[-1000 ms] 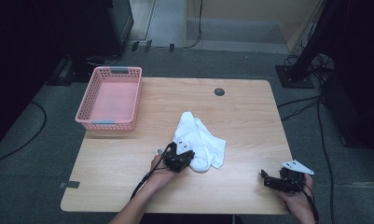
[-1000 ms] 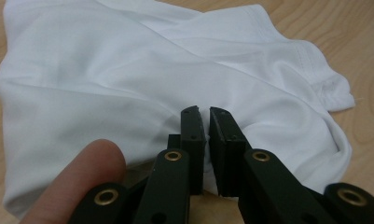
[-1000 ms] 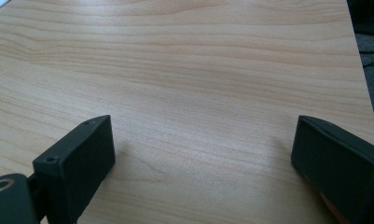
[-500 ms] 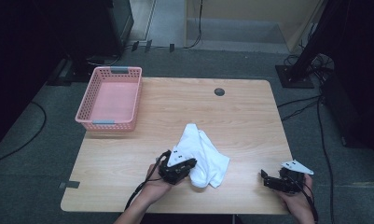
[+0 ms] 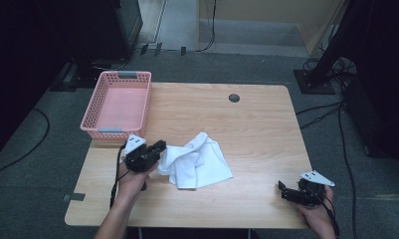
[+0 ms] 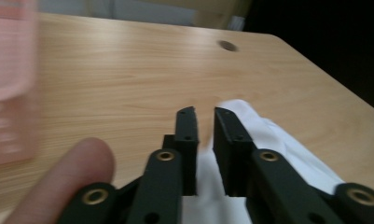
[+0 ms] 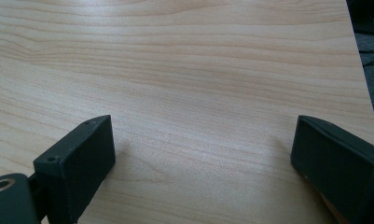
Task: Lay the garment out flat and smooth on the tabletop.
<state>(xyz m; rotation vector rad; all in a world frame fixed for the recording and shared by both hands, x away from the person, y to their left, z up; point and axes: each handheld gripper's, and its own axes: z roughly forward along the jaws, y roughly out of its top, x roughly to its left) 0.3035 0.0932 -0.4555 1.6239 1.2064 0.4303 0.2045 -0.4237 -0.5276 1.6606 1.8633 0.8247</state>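
Lying just right of left tongs [image 5: 157,147], white cloth [image 5: 199,162] sits mid-table [image 5: 256,129], its edge betw. nearly closed jaws; grip uncertain. Right tongs [image 5: 282,190] spread wide, empty, well apart; left hand nearer.

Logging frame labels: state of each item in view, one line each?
left hand-held gripper: nearly shut on the cloth's edge
right hand-held gripper: open, holding nothing, low over the table
cloth: crumpled, lying on the table
basket: upright, empty
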